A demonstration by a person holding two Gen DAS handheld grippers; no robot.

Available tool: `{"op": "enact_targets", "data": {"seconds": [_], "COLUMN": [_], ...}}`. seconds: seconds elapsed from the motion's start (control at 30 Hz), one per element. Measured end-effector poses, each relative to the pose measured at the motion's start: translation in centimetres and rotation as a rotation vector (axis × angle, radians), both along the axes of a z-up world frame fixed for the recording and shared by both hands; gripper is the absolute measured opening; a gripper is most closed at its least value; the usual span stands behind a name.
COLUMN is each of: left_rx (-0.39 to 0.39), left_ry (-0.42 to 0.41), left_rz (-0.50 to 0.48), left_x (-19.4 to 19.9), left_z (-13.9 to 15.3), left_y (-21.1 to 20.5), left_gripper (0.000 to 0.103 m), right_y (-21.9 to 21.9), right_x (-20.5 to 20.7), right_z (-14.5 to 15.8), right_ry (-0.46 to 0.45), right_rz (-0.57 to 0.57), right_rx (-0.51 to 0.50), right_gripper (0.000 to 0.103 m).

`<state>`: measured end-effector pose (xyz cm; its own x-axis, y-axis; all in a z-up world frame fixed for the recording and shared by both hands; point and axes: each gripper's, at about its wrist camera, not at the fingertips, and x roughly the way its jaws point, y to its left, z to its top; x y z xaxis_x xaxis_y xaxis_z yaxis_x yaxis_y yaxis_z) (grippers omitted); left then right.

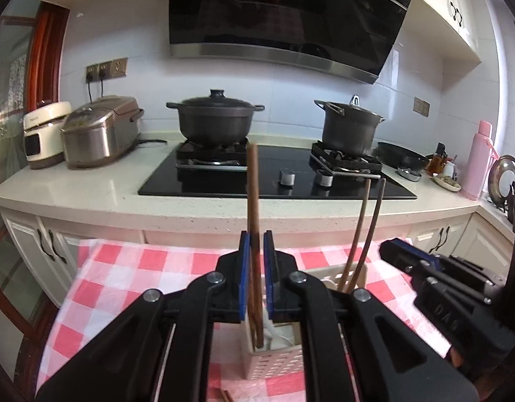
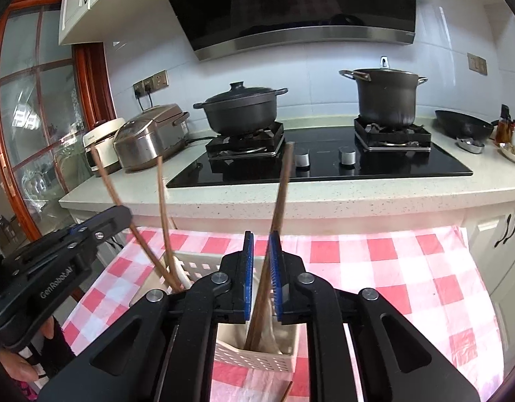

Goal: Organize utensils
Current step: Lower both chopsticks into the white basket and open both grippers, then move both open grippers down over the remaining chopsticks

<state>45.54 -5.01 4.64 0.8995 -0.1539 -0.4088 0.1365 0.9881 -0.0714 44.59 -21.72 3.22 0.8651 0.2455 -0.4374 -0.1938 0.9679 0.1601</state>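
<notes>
With their lower ends already standing in the slotted holder point(image 2: 257, 356) on the checked surface point(image 2: 391, 268), each pair of chopsticks point(image 1: 252, 234) sits loose between barely parted pads, left claw point(image 1: 256, 276) and right claw point(image 2: 261, 276) both released, apparently dropping them in upright.

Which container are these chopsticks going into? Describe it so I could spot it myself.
Find the red-and-white checked cloth in front of the stove counter. On it stands a cream plastic utensil holder with slotted walls. Brown chopsticks stand upright in it.
</notes>
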Motion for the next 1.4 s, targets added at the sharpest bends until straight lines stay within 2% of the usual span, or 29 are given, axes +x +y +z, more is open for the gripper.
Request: {"op": "enact_targets", "data": {"seconds": [0.07,0.17,0.2,0.27,0.33,0.37,0.43,0.47,0.5,0.63,0.97,1.17,1.4], "left_rx": [0.005,0.022,0.028,0.035,0.040,0.039,0.034,0.040,0.052,0.087,0.074,0.081,0.085], "left_ry": [-0.018,-0.048,-0.057,-0.065,-0.063,-0.063,-0.070,-0.071,-0.070,-0.039,0.085,0.121,0.133], "left_rz": [0.011,0.039,0.052,0.072,0.090,0.106,0.124,0.134,0.142,0.148,0.158,0.154,0.151], "left_x": [-0.8,-2.2,-2.7,-3.8,-4.8,-5.6,-6.9,-7.6,-8.2,-9.9,-12.3,-14.0,-15.1], "left_z": [0.3,0.6,0.8,0.6,0.3,0.0,-0.5,-1.0,-1.4,-3.6,-10.1,-12.3,-12.8], "left_y": [0.4,0.9,1.1,1.6,1.9,2.2,2.7,2.8,2.8,2.9,3.9,4.2,4.5], "left_gripper": [0.016,0.034,0.041,0.047,0.063,0.068,0.085,0.088,0.093,0.096,0.096,0.096,0.096], "right_y": [-0.3,-0.5,-0.6,-0.8,-1.0,-1.1,-1.3,-1.3,-1.3,-1.3,-1.1,-0.6,0.1], "right_x": [-0.6,-1.8,-2.2,-3.1,-4.1,-4.6,-5.7,-6.4,-6.9,-8.4,-10.9,-11.7,-11.8], "right_z": [0.3,0.5,0.6,0.3,-0.2,-0.5,-1.3,-1.9,-2.5,-5.3,-11.1,-13.7,-15.3], "right_ry": [-0.008,-0.019,-0.022,-0.021,-0.014,-0.010,-0.002,0.004,0.011,0.067,0.179,0.267,0.348], "right_rz": [-0.005,-0.003,-0.005,-0.006,-0.010,-0.011,-0.013,-0.016,-0.017,-0.025,-0.046,-0.059,-0.066], "right_rx": [-0.002,-0.006,-0.008,-0.010,-0.011,-0.011,-0.011,-0.011,-0.012,-0.021,-0.015,-0.049,-0.069], "right_gripper": [0.017,0.030,0.032,0.032,0.032,0.032,0.038,0.044,0.045,0.045,0.045,0.045,0.027]}}
